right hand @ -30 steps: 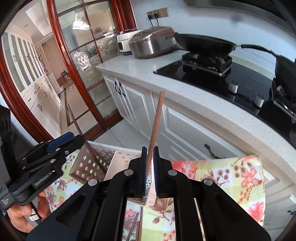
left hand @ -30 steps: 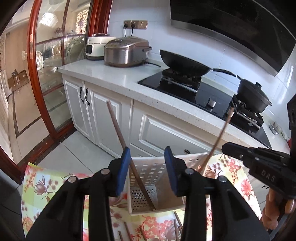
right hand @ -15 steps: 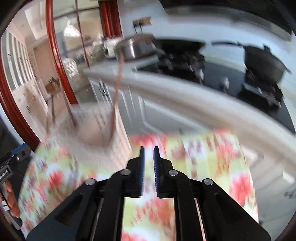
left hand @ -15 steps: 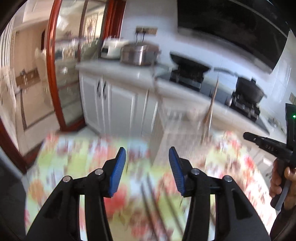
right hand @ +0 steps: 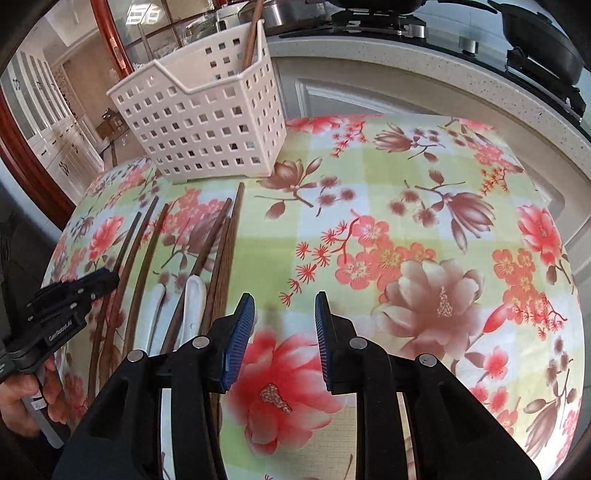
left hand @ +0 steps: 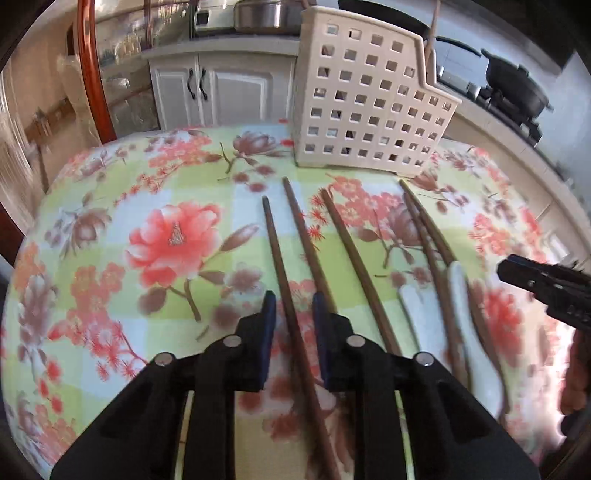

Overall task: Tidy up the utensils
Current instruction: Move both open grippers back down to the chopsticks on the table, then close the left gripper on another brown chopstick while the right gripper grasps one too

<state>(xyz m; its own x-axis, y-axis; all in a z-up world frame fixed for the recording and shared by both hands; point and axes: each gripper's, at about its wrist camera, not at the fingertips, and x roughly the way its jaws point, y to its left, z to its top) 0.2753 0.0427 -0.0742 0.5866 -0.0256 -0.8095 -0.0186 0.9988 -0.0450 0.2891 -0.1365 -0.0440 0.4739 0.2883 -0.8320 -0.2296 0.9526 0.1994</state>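
Dark brown wooden chopsticks (left hand: 334,236) lie loose on the floral oilcloth-covered table (left hand: 110,229), long axes roughly parallel, running from the near edge toward the white perforated plastic utensil caddy (left hand: 369,99), tips pointing at it but stopping just short. Two more brown chopsticks (right hand: 253,35) stand tilted inside the caddy, tops leaning out past the rim. White ceramic spoons (left hand: 467,317) lie among the right-hand chopsticks, handles along the same axis. Left gripper (left hand: 291,314), black with blue pads, angled down: jaws have just been closing, one chopstick (left hand: 280,266) runs between the pads, gaps still visible on both sides, so not pinching. Right gripper (right hand: 284,317): jaws have just been opening, spread apart over bare cloth beside the chopstick row, nothing between them. A hand (right hand: 22,398) on the left gripper's handle shows at the right-wrist view's lower left. Cloth is green/white check with red and brown flowers. Behind: white cabinets (left hand: 221,92), speckled counter (right hand: 424,66), black cooktop with dark pot (left hand: 517,92), red-framed glass door (left hand: 92,66).
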